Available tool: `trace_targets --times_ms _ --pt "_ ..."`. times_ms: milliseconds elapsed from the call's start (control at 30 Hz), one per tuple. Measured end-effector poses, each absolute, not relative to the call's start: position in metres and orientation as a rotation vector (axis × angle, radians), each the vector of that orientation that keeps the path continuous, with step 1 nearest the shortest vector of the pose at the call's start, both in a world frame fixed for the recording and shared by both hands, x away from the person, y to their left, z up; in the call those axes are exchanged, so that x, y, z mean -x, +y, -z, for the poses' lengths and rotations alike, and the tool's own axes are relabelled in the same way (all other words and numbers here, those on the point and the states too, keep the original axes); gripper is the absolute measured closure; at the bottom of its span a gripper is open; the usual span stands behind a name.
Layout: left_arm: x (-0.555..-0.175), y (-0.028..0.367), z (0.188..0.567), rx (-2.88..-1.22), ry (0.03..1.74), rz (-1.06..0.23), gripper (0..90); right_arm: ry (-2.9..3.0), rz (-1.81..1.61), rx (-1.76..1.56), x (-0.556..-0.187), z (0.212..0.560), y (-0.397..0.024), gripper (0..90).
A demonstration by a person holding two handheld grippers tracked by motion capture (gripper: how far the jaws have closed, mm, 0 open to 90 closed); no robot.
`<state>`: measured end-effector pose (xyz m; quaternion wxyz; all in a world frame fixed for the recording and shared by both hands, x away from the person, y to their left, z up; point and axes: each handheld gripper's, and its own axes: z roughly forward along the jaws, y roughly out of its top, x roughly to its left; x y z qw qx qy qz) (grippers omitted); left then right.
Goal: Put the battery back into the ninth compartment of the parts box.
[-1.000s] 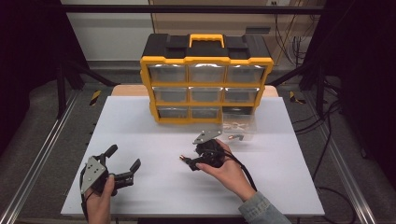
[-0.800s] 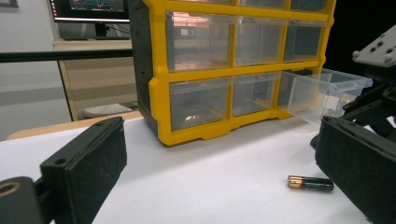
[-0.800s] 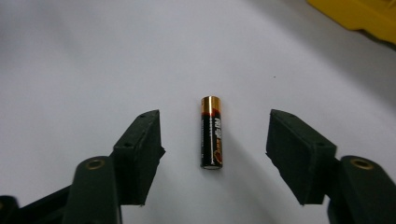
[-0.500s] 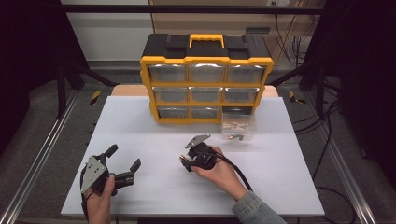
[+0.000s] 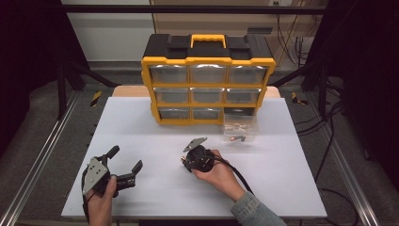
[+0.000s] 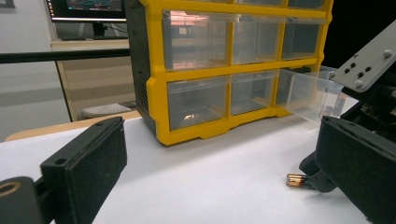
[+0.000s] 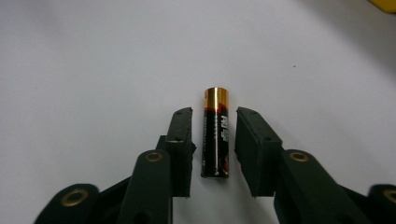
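Note:
A black and copper AA battery (image 7: 215, 135) lies on the white table (image 5: 155, 136), pointing away from the camera in the right gripper view. My right gripper (image 7: 215, 113) straddles it low over the table, one jaw on each side. The jaws have just been closing, and a thin gap still shows on both sides of the battery. In the high view the right gripper (image 5: 186, 162) sits near the table's middle. From the left gripper view the battery (image 6: 295, 179) pokes out by the right gripper's tip. My left gripper (image 5: 125, 159) rests open and empty at the front left.
A yellow and black drawer organiser (image 5: 208, 80) stands at the back of the table. One clear drawer (image 5: 240, 126) is out on the table by its lower right corner, with small items inside. The right gripper's cable (image 5: 235, 172) trails toward the front.
The right gripper has moved left and down toward the table, and its jaws have narrowed around the battery. The left gripper has stayed where it was.

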<state>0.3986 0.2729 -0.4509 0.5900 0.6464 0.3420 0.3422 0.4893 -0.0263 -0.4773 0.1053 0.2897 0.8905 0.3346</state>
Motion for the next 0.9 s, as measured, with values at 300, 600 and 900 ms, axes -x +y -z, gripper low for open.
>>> trace_targets --times_ms 300,600,900 --pt "-0.399 0.272 0.451 -1.506 0.790 -0.791 2.1 2.620 -0.964 -0.768 -0.486 0.479 -0.026 76.6" --pt "-0.399 0.273 0.451 -1.496 0.804 -0.796 2.0 2.516 -1.097 -0.744 -0.479 0.464 -0.044 76.6" --pt "-0.399 0.276 0.452 -1.486 0.819 -0.798 2.1 2.380 -1.220 -0.776 -0.480 0.434 -0.069 76.6"
